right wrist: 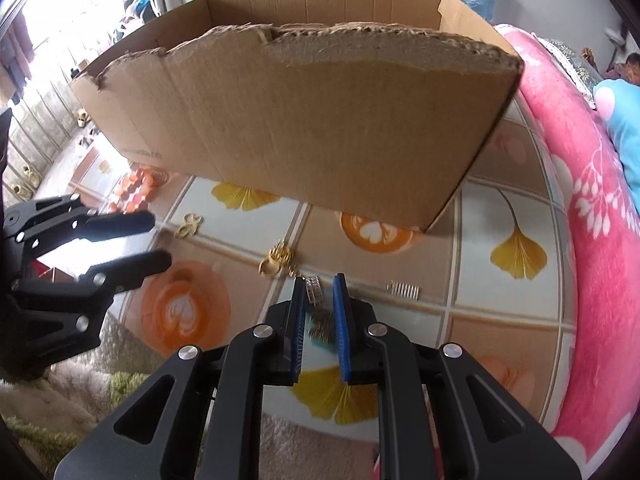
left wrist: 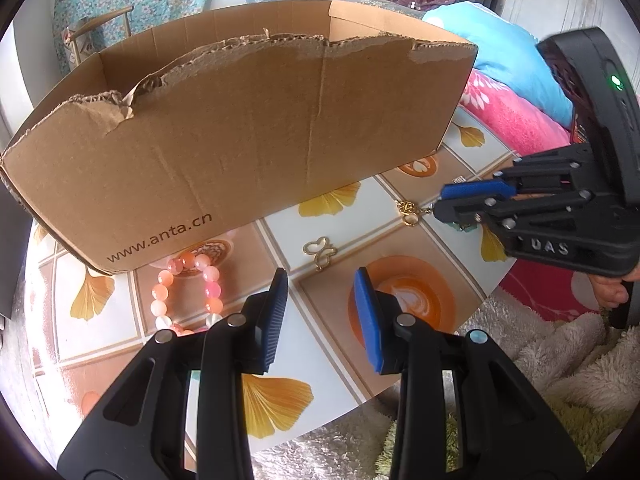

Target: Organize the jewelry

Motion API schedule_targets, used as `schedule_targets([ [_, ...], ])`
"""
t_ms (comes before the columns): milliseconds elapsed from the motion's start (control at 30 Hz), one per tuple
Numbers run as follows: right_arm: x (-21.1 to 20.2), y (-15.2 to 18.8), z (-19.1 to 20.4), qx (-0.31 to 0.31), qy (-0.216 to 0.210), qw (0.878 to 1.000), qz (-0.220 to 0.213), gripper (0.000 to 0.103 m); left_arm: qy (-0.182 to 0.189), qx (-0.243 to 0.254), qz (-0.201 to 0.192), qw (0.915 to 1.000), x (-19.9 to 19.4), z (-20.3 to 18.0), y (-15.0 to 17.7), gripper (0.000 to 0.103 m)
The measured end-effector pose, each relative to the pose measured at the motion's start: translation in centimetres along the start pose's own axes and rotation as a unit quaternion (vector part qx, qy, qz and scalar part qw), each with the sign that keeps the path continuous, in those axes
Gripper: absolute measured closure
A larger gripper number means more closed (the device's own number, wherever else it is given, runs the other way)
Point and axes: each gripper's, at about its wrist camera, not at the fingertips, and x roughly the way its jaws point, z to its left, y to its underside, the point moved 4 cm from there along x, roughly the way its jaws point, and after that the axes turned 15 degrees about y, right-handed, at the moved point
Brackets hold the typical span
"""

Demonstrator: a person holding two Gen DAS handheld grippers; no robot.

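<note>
Jewelry: one bead bracelet (left wrist: pixel 186 292), two gold charms (left wrist: pixel 320 251).

left claw (left wrist: pixel 322 276) agape; right claw (right wrist: pixel 319 285) nearly closed, both downtilted

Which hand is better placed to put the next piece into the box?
Right. Its tool is already down on the table at a silver ring, which sits between its pads, in front of the box. The left tool hangs open and empty over the table, between the bead bracelet and the gold clasp.
</note>
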Motion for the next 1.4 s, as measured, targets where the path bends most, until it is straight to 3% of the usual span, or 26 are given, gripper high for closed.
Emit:
schedule_targets([
  [33, 0.1, -0.3, -0.1, 0.007, -0.006, 1.0, 0.001, 0.096, 0.0, 0.0, 0.0, 1.0, 0.0, 0.0, 0.0, 0.07],
  [167, 0.9, -1.4, -1.6, 0.056, -0.033, 0.998, 0.004, 0.097, 0.0, 0.0, 0.0, 1.0, 0.0, 0.0, 0.0, 0.07],
  [300, 1.3, -2.2, -2.8, 0.077, -0.023, 0.997, -0.007, 0.097, 0.003, 0.002, 0.002, 1.0, 0.0, -0.1, 0.1, 0.07],
  [467, -0.7, -3.1, -4.2, 0.104, -0.04, 0.992, -0.05, 0.097, 0.008, 0.006, 0.004, 0.9999, 0.3, -0.4, 0.2, 0.07],
  [600, -1.4, -2.9, -4.7, 0.111, -0.045, 0.991, -0.058, 0.097, 0.009, 0.007, 0.003, 0.9999, 0.5, -0.5, 0.2, 0.07],
  [667, -1.8, -2.6, -5.2, 0.126, -0.047, 0.989, -0.059, 0.095, 0.009, 0.007, 0.003, 0.9999, 0.5, -0.4, 0.2, 0.07],
  [800, -2.6, -1.0, -5.7, 0.145, -0.043, 0.987, -0.054, 0.081, 0.012, 0.007, 0.001, 0.9999, 0.6, -0.4, 0.2, 0.068],
  [1067, -2.1, 1.1, -3.4, 0.093, -0.049, 0.994, -0.008, 0.077, 0.009, 0.007, 0.002, 0.9999, 0.7, -0.5, 0.3, 0.065],
  [1400, -0.8, 2.1, -1.1, 0.046, -0.024, 0.999, -0.002, 0.079, 0.001, 0.003, 0.003, 1.0, 0.3, -0.2, 0.7, 0.064],
])
